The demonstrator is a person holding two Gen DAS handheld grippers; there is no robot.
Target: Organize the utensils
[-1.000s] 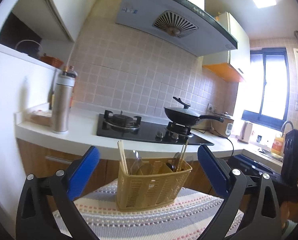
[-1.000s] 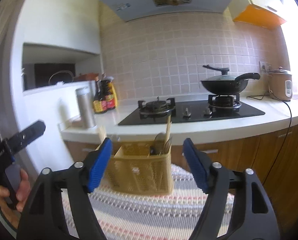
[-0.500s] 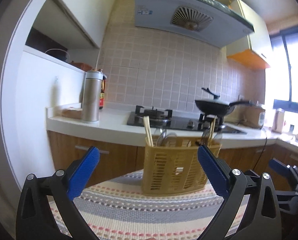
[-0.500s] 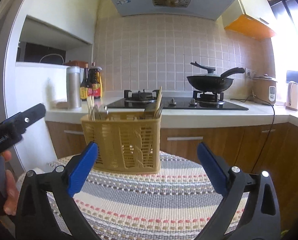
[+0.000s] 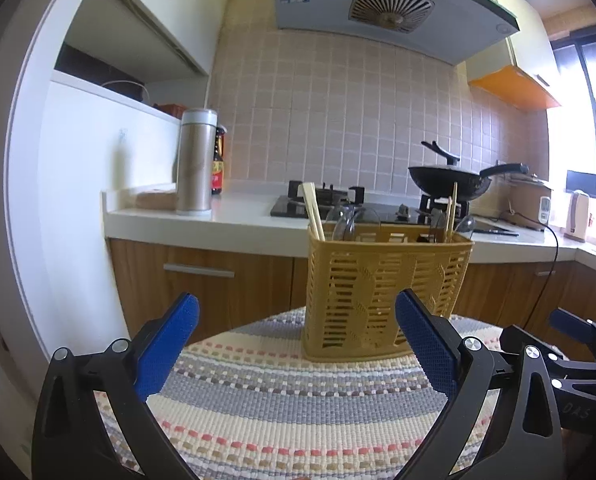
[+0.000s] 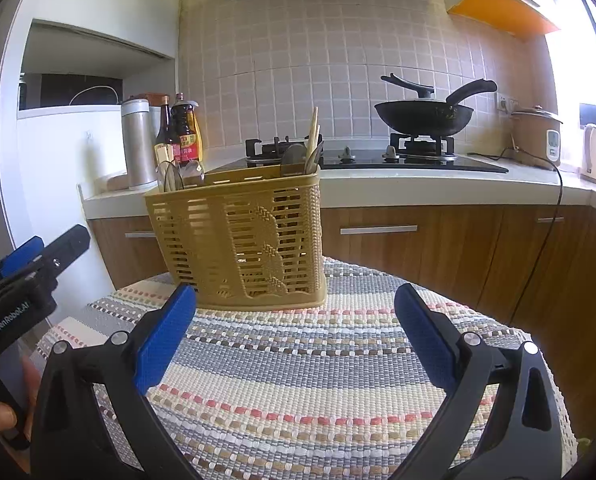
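Observation:
A yellow slatted utensil basket stands on a striped woven cloth; it also shows in the right wrist view. Chopsticks and spoons stick up out of it. My left gripper is open and empty, low over the cloth, a little short of the basket. My right gripper is open and empty, also short of the basket. Each gripper shows at the edge of the other's view: the right one and the left one.
Behind the table runs a white kitchen counter with wooden cabinets. On it stand a steel flask, sauce bottles, a gas hob with a black wok, a rice cooker and a kettle.
Both grippers have dropped lower, level with the basket, and the views have swung so the basket sits closer. Both stay open and empty.

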